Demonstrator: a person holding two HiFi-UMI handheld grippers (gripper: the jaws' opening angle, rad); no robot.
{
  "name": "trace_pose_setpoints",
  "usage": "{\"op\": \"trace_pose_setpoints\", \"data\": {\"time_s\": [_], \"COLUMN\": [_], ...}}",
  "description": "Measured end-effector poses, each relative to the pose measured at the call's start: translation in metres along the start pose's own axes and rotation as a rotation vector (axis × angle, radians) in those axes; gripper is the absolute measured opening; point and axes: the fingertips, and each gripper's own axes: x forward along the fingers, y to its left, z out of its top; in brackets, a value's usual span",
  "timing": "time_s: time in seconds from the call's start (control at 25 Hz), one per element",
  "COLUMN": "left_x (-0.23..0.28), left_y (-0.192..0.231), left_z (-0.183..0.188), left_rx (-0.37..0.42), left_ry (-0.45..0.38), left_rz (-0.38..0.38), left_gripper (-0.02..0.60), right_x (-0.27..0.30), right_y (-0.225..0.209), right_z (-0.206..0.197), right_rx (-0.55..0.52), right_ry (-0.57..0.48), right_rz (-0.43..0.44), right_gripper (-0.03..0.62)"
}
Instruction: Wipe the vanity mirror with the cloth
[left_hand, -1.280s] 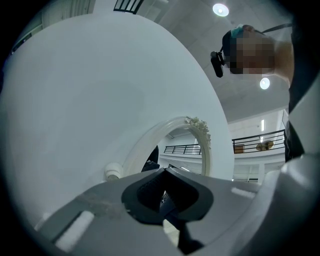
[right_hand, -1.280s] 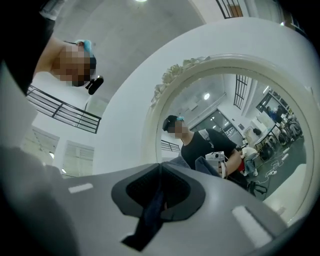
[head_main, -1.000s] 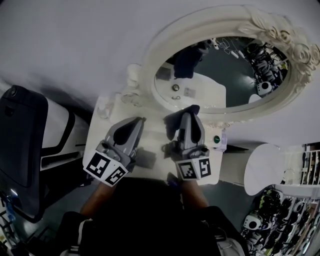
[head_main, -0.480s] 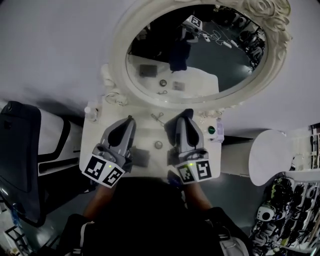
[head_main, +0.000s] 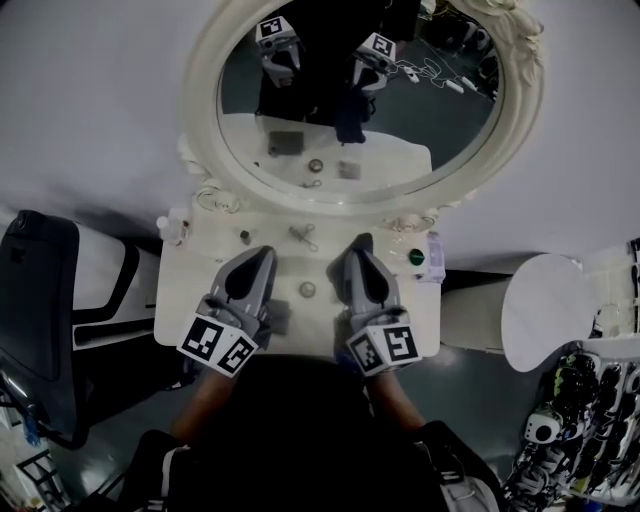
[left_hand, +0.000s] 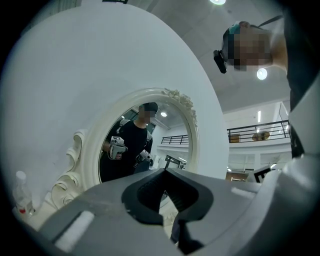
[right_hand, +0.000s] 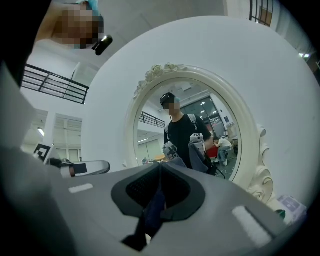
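Note:
The oval vanity mirror (head_main: 400, 110) in its ornate white frame stands at the back of the white vanity table (head_main: 190, 300). It also fills the left gripper view as the mirror (left_hand: 130, 155) and the right gripper view as the mirror (right_hand: 150, 145). My right gripper (head_main: 360, 245) hovers over the table's middle right, shut on a dark blue cloth (right_hand: 152, 212) that hangs between its jaws. My left gripper (head_main: 262, 254) is beside it on the left, shut with nothing in it, as the left gripper (left_hand: 164, 171) view shows. Both point at the mirror from a short distance away.
Small things lie on the table: a round piece (head_main: 307, 290), a metal clip (head_main: 305, 237), a green-lidded jar (head_main: 416, 257), a small bottle (head_main: 172, 228). A black chair (head_main: 40, 320) stands on the left and a white round table (head_main: 555, 310) on the right.
The head view has swung so the mirror sits higher and more central. Both grippers have drawn back a little toward the table's near edge, and their reflections now show in the glass.

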Motion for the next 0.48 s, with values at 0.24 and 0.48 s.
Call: {"op": "trace_pose_setpoints", "data": {"time_s": [0.24,0.48], "left_x": [0.004,0.008], "left_y": [-0.006,-0.009], "left_z": [-0.003,-0.006], "left_rx": [0.011,0.011], "left_ry": [0.004,0.007], "left_rz": [0.006,0.004], "left_gripper": [0.005,0.005], "right_x": [-0.001,-0.003], "right_y": [0.005,0.007], "right_z": [-0.009,-0.012], "right_rx": [0.011,0.021], "right_ry": [0.031,0.034], "right_rz": [0.027,0.048], "right_gripper": [0.02,0.02]}}
